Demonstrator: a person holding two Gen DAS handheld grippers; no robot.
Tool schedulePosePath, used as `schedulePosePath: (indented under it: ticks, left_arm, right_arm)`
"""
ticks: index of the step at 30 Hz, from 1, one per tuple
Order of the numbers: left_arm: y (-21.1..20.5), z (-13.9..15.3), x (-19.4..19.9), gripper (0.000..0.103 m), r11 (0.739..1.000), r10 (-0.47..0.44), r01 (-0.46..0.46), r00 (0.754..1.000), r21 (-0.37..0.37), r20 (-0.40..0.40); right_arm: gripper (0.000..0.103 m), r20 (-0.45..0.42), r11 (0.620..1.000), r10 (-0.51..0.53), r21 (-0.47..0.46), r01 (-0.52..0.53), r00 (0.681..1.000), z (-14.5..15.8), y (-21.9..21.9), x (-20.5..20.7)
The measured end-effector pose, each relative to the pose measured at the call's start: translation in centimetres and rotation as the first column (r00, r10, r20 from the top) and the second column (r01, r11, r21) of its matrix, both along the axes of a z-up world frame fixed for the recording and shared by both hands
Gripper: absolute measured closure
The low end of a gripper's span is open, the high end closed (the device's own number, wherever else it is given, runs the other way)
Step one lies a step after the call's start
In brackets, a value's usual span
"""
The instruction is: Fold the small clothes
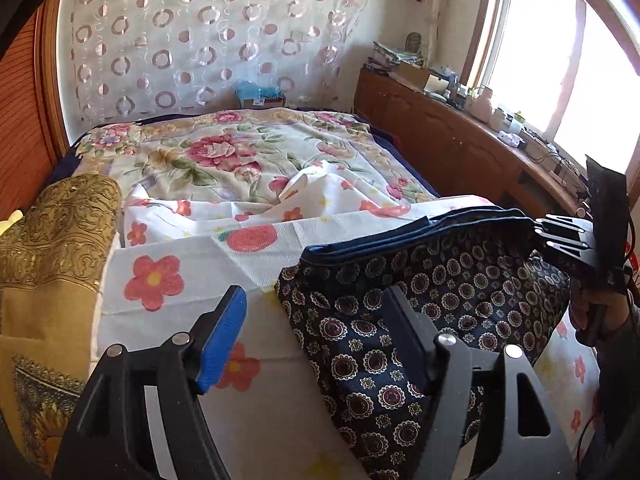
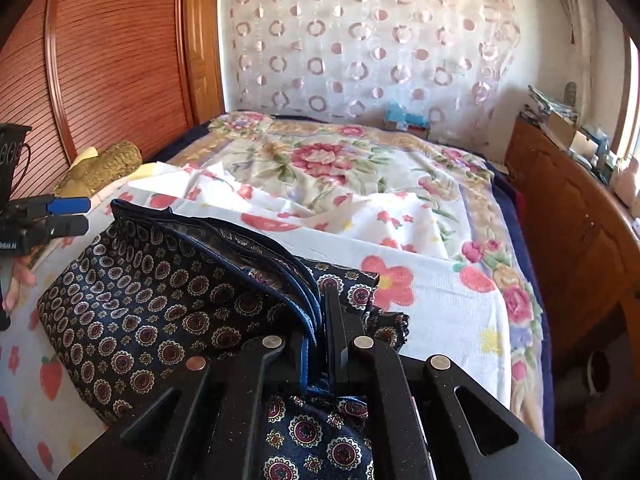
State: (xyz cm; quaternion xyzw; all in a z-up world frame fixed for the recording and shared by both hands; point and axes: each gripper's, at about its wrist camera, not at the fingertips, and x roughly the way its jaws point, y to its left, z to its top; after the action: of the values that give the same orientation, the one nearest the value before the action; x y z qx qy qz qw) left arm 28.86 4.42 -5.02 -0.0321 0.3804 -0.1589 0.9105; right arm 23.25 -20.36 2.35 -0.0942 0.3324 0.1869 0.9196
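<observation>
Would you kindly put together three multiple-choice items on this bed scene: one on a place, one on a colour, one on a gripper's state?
1. Where does the navy patterned garment lie?
A. on the wooden sideboard
B. on the white flowered sheet
C. on the gold cushion

2. What colour is the pad on the left gripper?
A. blue
B. red
C. green

3. How is the right gripper?
A. open over the garment
B. shut with nothing in it
C. shut on the garment's piped edge

Answers:
1 B, white flowered cloth shows beneath and around it.
2 A, the left wrist view shows a blue pad.
3 C, piped edges run between the closed fingers.
</observation>
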Motion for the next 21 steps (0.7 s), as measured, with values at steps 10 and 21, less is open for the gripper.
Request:
schedulePosePath:
  ticks: [10,21]
  left_arm:
    - [0.3,-2.4,1.6,0.032,1.0,0.021,-0.021,0.996,0.002,-0.082]
    - [0.0,-3.4,2.3,0.032,1.0,0.006,-0.007,0.993,-0.004,-0.115]
  right_arm:
    - [0.061,0.044,0.997,-0.082,-0.004,0.082,0.996,1.4,-0.9,-1.9]
    - [0.049,-0.118,0.99,-0.129,0.046,0.135,0.985,-2.0,-2.7,-3.0]
